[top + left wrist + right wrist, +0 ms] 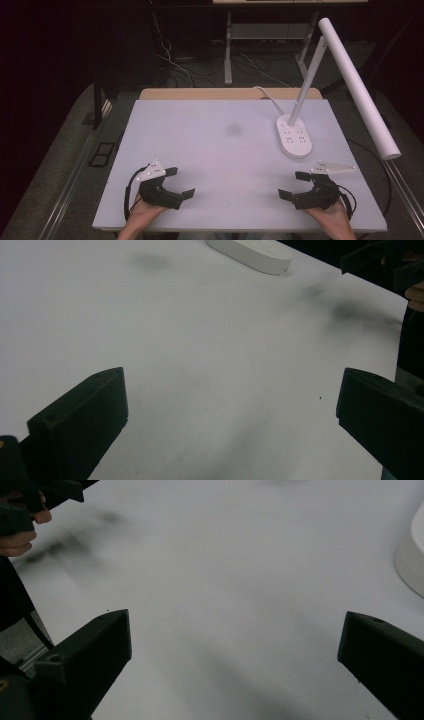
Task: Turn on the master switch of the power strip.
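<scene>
Both hand-held black two-jaw grippers rest low at the near edge of the white rectangular tabletop (pixel 225 150), jaws spread wide and nothing between them.

Left gripper (pixel 177 184) sits at approx. 7 o'clock on the table, jaws angled toward 2 o'clock. In the left gripper view its two jaws frame bare white surface – no object inside the gap (pixel 230 410). Right gripper (pixel 295 185) is at approx. 5 o'clock, jaws aimed toward 10 o'clock; the right gripper view likewise shows open jaws over bare table (pixel 235 650). The two point inward at each other, well apart, which reads as a resting or ready pose – hands parked near the person's body w/ wrists supported at the table edge.

Nearest thing to either gripper is the white oval desk-lamp base (pixel 294 136), flat on the table at approx. 2 o'clock, near the right gripper but apart from it. A white slanted stem rises from its far end to the long white tubular lamp head (pixel 357 87), which overhangs the table's right side. A white cable (pixel 265 95) runs off the far edge from the base. A faint grey smudge (pixel 233 129) marks the surface near centre.

Judgement: nothing is under way yet. If the lamp is the target, the right gripper is best placed, needing a short reach toward 12 o'clock.
</scene>
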Demonstrator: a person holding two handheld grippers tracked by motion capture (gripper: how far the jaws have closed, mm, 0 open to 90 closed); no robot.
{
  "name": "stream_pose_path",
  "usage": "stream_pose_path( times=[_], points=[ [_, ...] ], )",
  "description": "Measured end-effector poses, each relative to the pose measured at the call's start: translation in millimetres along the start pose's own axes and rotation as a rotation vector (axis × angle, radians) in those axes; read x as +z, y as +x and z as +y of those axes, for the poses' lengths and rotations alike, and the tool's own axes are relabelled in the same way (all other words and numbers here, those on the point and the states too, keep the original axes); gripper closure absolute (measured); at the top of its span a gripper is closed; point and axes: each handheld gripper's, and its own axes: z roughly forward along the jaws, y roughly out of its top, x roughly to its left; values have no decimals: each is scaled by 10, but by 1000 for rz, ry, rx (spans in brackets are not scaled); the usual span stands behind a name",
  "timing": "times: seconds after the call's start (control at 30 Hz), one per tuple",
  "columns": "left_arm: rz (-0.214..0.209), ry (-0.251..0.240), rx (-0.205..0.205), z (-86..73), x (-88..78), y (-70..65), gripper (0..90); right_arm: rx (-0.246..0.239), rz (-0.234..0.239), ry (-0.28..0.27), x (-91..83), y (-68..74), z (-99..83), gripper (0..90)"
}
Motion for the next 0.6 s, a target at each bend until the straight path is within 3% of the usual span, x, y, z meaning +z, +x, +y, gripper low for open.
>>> stream_pose_path(
  times=[0.6],
  points=[
    [5,5,-3,-5,-1,9,0,-7,-20,14,5,-4,188,4]
  ],
)
